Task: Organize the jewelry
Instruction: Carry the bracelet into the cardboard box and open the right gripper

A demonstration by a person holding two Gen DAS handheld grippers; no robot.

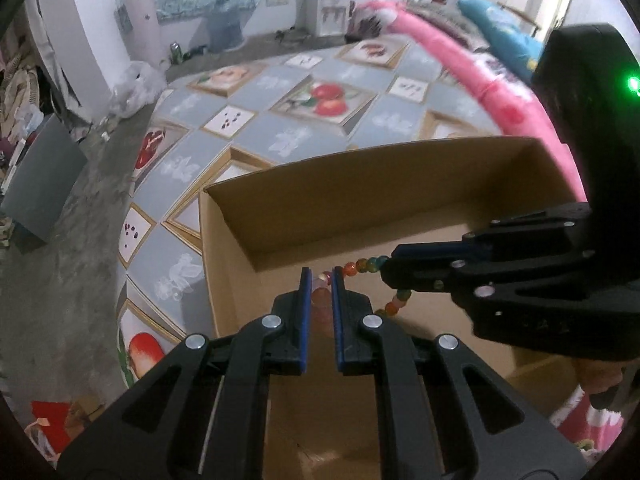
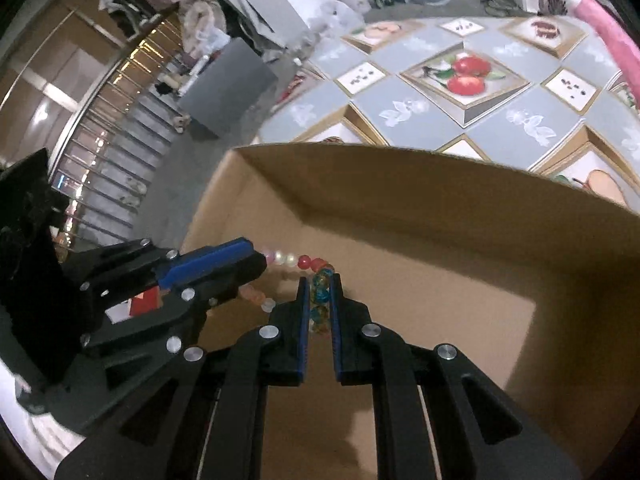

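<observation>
Left wrist view: left claw (image 1: pixel 321 280) pinched narrow on pale beads of the beaded bracelet (image 1: pixel 370 265).
Right claw (image 2: pixel 319 286): clamped on blue-amber beads.
Why: two grips likely keep the strand spread over the cardboard box (image 1: pixel 360 184).
Right wrist view only: pearl beads toward 10 o'clock.

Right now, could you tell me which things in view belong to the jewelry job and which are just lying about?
Belongs to the job:
- beaded bracelet, gripped by both the left gripper and the right gripper
- cardboard box beneath it

Just lying about:
- fruit-patterned table cover
- pink fabric
- plastic bags
- grey board
</observation>
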